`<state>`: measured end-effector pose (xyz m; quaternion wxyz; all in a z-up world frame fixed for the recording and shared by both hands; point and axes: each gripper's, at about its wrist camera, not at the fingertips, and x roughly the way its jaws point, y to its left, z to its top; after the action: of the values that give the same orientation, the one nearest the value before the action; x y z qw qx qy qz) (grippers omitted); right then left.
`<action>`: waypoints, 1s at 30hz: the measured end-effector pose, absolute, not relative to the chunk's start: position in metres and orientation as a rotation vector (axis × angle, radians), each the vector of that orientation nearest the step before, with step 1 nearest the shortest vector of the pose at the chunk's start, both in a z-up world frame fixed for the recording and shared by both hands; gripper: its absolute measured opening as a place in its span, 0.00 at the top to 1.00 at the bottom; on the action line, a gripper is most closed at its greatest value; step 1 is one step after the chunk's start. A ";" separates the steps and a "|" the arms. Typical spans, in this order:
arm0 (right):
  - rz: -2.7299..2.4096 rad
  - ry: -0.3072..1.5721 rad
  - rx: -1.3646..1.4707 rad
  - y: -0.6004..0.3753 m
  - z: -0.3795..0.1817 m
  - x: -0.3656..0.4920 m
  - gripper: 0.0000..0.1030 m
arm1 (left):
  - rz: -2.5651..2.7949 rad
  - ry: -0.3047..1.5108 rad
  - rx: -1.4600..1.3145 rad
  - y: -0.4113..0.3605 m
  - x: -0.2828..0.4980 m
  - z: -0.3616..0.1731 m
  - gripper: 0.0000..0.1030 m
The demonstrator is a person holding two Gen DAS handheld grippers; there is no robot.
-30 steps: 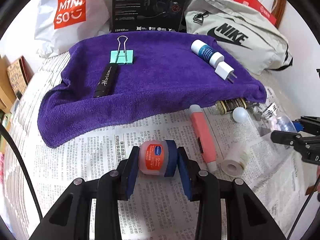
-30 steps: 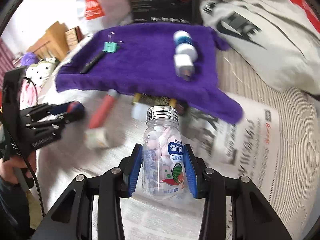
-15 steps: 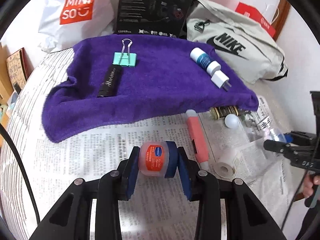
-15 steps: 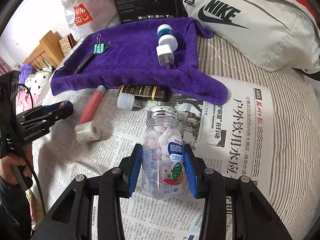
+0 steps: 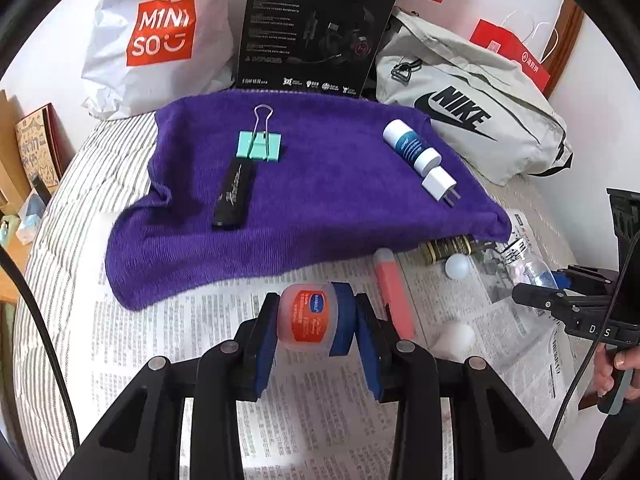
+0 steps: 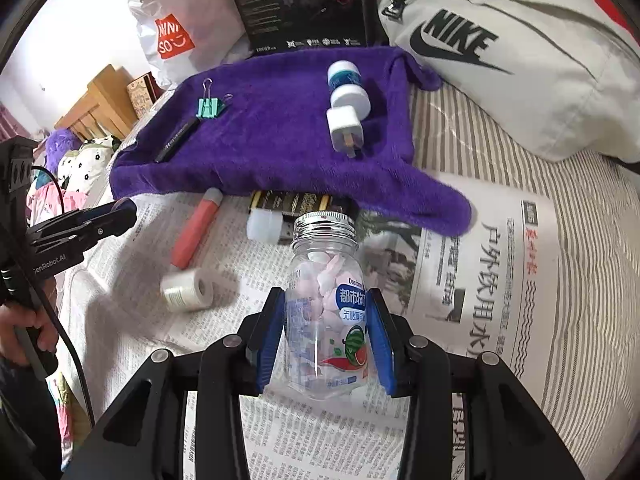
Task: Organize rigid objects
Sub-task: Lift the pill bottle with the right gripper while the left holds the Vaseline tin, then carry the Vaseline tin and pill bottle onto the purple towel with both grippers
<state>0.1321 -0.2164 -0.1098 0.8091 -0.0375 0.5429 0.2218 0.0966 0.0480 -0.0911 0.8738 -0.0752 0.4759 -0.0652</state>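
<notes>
My left gripper (image 5: 314,322) is shut on a small orange-labelled jar with a blue lid (image 5: 308,318), held above the newspaper just short of the purple towel (image 5: 320,200). My right gripper (image 6: 326,332) is shut on a clear candy bottle with a silver cap (image 6: 328,304), also over the newspaper. On the towel lie a teal binder clip (image 5: 259,145), a black stick (image 5: 234,194), a white-and-blue tube (image 5: 412,146) and a white plug (image 5: 440,184). A pink tube (image 5: 394,294), a tape roll (image 6: 187,290), a dark gold-patterned item (image 6: 296,202) and a white cap (image 6: 264,226) lie on the paper.
Newspaper (image 6: 500,280) covers a striped bed. Behind the towel stand a white Miniso bag (image 5: 160,36), a black headset box (image 5: 316,28) and a grey Nike bag (image 5: 472,112). The right gripper shows at the right edge of the left view (image 5: 560,304), a hand on it.
The left gripper with the jar has risen and drawn back a little, so the towel sits lower in its view. The right view has steadied from blur; the bottle stays gripped.
</notes>
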 end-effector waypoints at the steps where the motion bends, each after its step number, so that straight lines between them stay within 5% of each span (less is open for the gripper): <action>1: 0.479 1.156 -0.081 -0.215 -0.107 0.134 0.61 | -0.137 0.989 -0.155 0.048 0.099 -0.089 0.66; 30: 0.519 1.110 -0.128 -0.129 -0.099 0.272 0.61 | -0.123 0.956 -0.185 0.080 0.155 -0.082 0.66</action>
<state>0.2719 -0.1290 -0.0987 0.8163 -0.0599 0.5204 0.2433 0.1549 0.0797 -0.0816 0.8820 -0.0887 0.4591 -0.0590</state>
